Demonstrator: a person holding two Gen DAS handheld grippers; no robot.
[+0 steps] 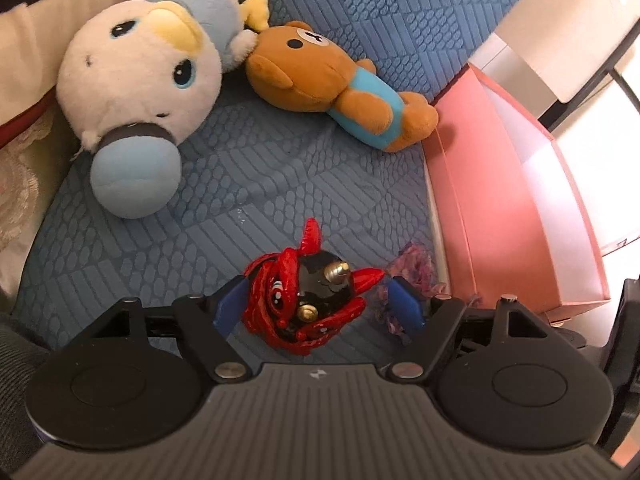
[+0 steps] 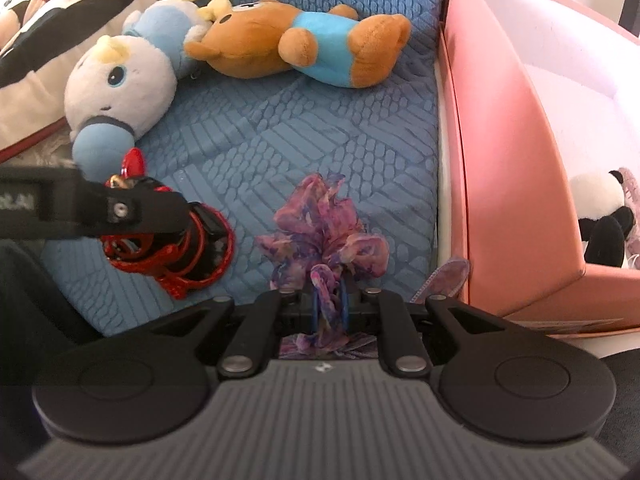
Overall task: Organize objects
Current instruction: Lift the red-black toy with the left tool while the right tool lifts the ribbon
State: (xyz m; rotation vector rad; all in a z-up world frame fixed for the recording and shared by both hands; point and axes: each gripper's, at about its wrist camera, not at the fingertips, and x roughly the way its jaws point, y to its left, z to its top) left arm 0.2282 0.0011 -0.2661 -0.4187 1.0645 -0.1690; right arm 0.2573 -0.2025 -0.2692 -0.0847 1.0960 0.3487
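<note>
A red and black toy figure (image 1: 308, 292) lies on the blue quilted mat (image 1: 280, 168), between the blue pads of my open left gripper (image 1: 318, 300), which straddles it without closing. In the right wrist view the same toy (image 2: 180, 248) lies partly hidden under the left gripper's finger (image 2: 132, 212). My right gripper (image 2: 330, 304) is shut on a pink and purple fabric scrunchie (image 2: 324, 228), its ruffles spreading above the pads. The scrunchie also shows in the left wrist view (image 1: 412, 268) beside the right pad.
A white and blue plush (image 1: 136, 92) and a brown bear in a blue shirt (image 1: 340, 84) lie at the far side of the mat. A pink open box (image 2: 512, 160) stands on the right, with a panda plush (image 2: 600, 216) inside. Pillows lie at the left.
</note>
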